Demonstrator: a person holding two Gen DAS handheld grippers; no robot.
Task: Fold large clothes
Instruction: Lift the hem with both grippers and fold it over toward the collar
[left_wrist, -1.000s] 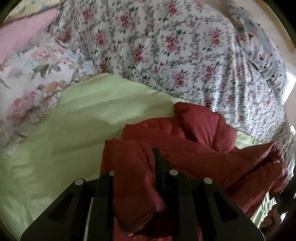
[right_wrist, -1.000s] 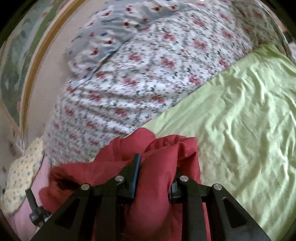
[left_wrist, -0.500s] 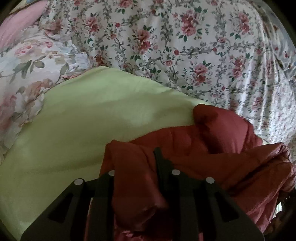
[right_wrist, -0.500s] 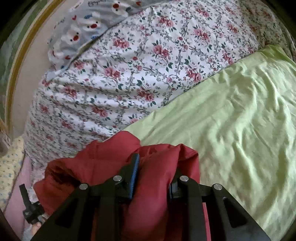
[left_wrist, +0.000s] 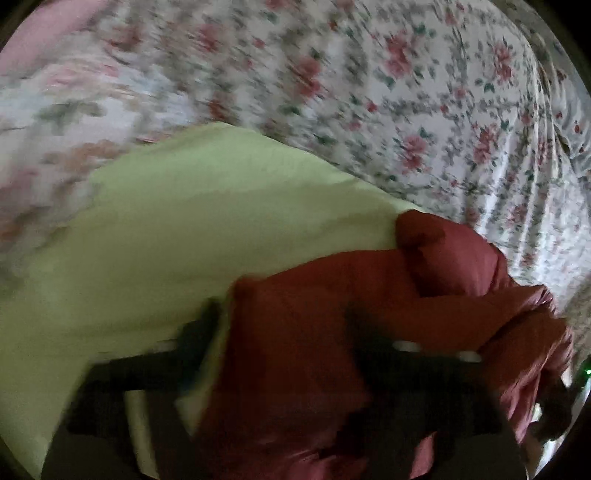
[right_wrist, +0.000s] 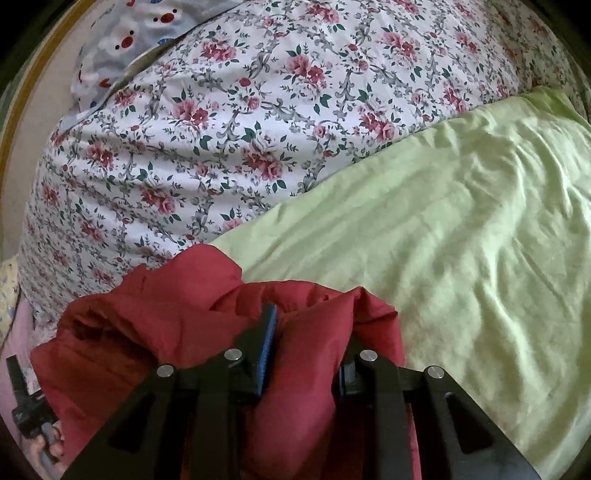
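The right gripper (right_wrist: 306, 350) is pinching a thick fold of the red jacket (right_wrist: 166, 325), its jaws closed on the cloth. The left gripper (left_wrist: 284, 339), blurred, is clamping another fold of it. The jacket is bunching at 6 o'clock over the green sheet (right_wrist: 461, 221), the floral quilt (right_wrist: 258, 122) lying at 12
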